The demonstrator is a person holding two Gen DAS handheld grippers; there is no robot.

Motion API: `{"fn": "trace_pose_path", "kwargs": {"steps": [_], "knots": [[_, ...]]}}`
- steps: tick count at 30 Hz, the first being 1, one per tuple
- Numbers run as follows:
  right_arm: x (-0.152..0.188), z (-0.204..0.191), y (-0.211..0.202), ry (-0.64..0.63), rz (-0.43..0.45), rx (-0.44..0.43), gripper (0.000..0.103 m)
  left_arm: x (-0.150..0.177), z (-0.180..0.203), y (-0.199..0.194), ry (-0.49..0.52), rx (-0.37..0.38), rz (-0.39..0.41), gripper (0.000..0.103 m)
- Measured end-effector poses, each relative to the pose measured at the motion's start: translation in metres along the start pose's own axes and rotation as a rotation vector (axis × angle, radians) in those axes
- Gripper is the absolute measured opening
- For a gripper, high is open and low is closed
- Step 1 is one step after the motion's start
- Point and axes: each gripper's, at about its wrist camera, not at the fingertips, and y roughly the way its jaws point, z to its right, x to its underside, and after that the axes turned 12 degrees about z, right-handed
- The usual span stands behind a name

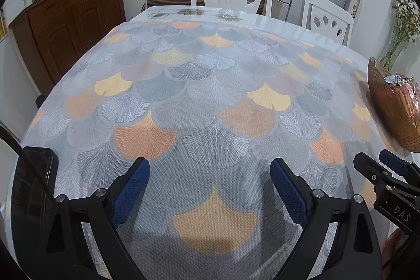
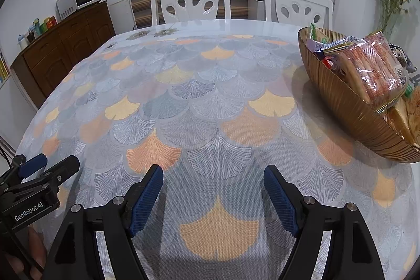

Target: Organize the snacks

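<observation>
Snacks sit piled in my ribbed golden-brown bowl, which stands near the right edge of the bench, well apart from both of my tools. On top lies a clear-wrapped pack of reddish sausage sticks with small print I cannot read; behind it are blue-and-white and green packets whose lettering is too small to make out. My right tool hangs over the near middle of the bench's fan-leaf cloth, its blue pads spread with nothing between them. My left tool hovers the same way toward the near left side, pads spread wide and empty. On the side of my left tool, seen from the right wrist, I read "GenRobot.AI"; on my right tool, seen from the left wrist, "DAS". A dark phone-like slab lies at the near left corner.
</observation>
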Motion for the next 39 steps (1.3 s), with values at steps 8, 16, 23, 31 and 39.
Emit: {"fn": "trace_pose_path", "kwargs": {"steps": [8, 16, 23, 31, 39], "knots": [[-0.0001, -0.0015, -0.0007, -0.002, 0.005, -0.001, 0.077, 0.0004, -0.0002, 0.0008, 0.003, 0.001, -0.004, 0.093], [-0.001, -0.0019, 0.001, -0.002, -0.002, -0.001, 0.077, 0.0007, -0.0001, 0.0012, 0.002, 0.003, -0.005, 0.093], [-0.0005, -0.0021, 0.0016, -0.003, -0.003, 0.0, 0.078, 0.001, 0.0005, 0.0008, 0.002, 0.002, -0.005, 0.093], [-0.0005, -0.0018, 0.0021, -0.002, -0.005, -0.001, 0.078, 0.0012, 0.0012, 0.0029, 0.016, 0.006, -0.009, 0.093], [-0.0001, -0.002, 0.0031, 0.0, -0.01, 0.003, 0.078, 0.0012, 0.0009, 0.0033, 0.019, 0.009, -0.011, 0.093]]}}
